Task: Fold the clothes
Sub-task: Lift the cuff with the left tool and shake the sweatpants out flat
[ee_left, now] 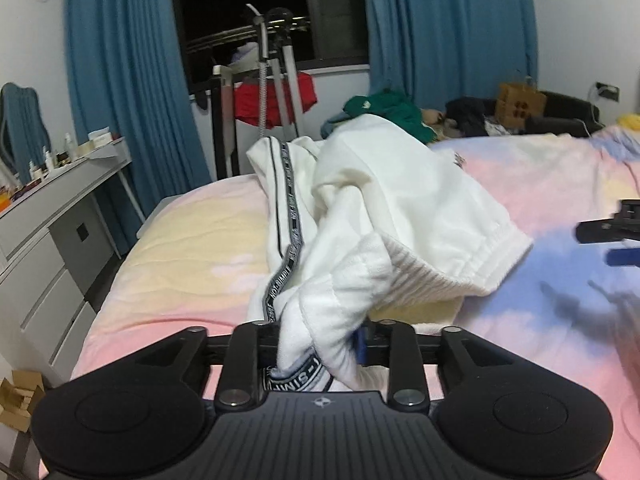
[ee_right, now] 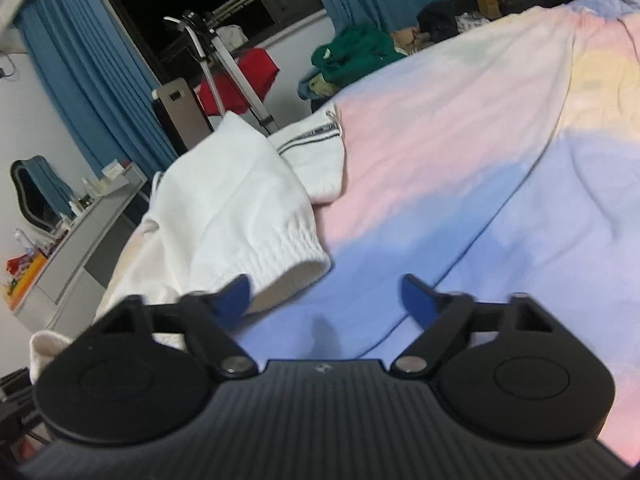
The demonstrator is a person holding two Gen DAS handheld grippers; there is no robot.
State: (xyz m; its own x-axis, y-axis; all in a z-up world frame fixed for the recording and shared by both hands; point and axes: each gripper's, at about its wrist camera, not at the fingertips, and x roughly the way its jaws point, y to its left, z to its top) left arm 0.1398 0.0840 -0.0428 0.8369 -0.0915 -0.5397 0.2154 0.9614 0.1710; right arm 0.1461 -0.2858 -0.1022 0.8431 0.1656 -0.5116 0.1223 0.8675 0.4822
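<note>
While the left gripper (ee_left: 320, 344) is pinching the white trousers (ee_left: 380, 208) up off the bed (ee_left: 540, 184), the right gripper (ee_right: 326, 300) is hovering empty with fingers spread, so the bunched fabric risks slipping free.

White trousers (ee_left: 360, 200) carry a black-and-white lettered side stripe (ee_left: 286, 248); the bedspread (ee_right: 460, 180) blends pink, pale yellow and blue; curtains (ee_left: 120, 60) are blue.
</note>
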